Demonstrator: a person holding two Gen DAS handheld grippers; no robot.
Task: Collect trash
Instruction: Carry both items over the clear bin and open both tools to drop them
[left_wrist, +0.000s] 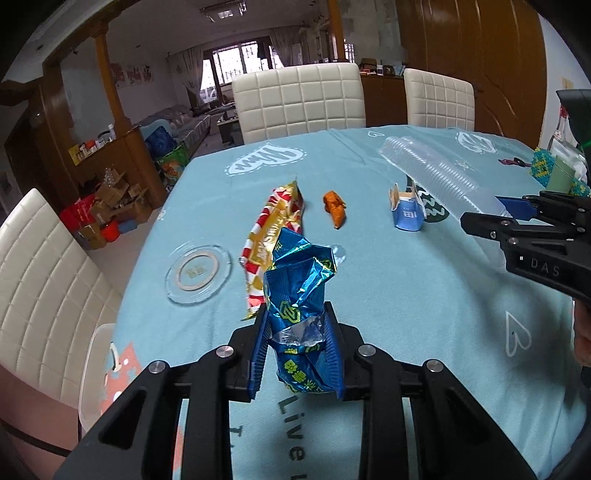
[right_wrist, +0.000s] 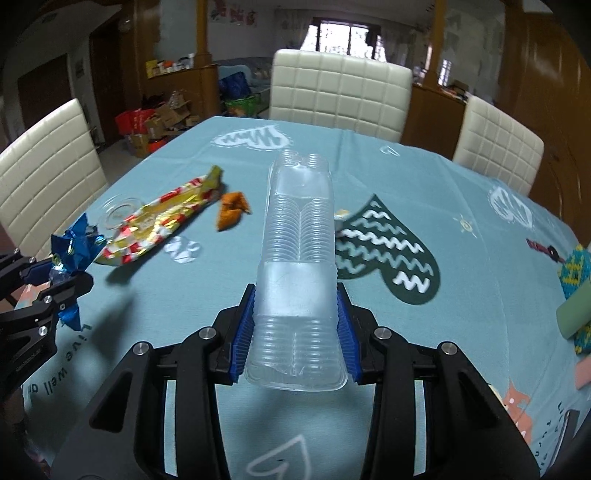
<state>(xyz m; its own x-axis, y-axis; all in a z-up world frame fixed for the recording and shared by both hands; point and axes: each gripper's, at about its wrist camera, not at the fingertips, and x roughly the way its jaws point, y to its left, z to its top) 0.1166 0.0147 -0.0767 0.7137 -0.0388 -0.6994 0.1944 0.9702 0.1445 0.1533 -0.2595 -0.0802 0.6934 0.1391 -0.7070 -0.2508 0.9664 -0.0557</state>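
My left gripper (left_wrist: 297, 325) is shut on a crumpled blue foil wrapper (left_wrist: 299, 291) and holds it above the light blue tablecloth (left_wrist: 424, 295). It also shows in the right wrist view (right_wrist: 64, 280) with the wrapper (right_wrist: 75, 247). My right gripper (right_wrist: 295, 306) is shut on a clear ribbed plastic tray (right_wrist: 299, 236), held off the table; the tray shows in the left wrist view (left_wrist: 439, 173). On the cloth lie a red-and-gold wrapper (left_wrist: 271, 236) (right_wrist: 162, 221), an orange scrap (left_wrist: 335, 208) (right_wrist: 231, 210) and a small blue carton (left_wrist: 406, 210).
A clear glass coaster (left_wrist: 197, 271) lies left of the wrappers. Cream chairs (left_wrist: 299, 99) stand around the table. A green and beaded clutter (right_wrist: 576, 291) sits at the right edge. A translucent bin rim (left_wrist: 94, 373) stands at the table's left side.
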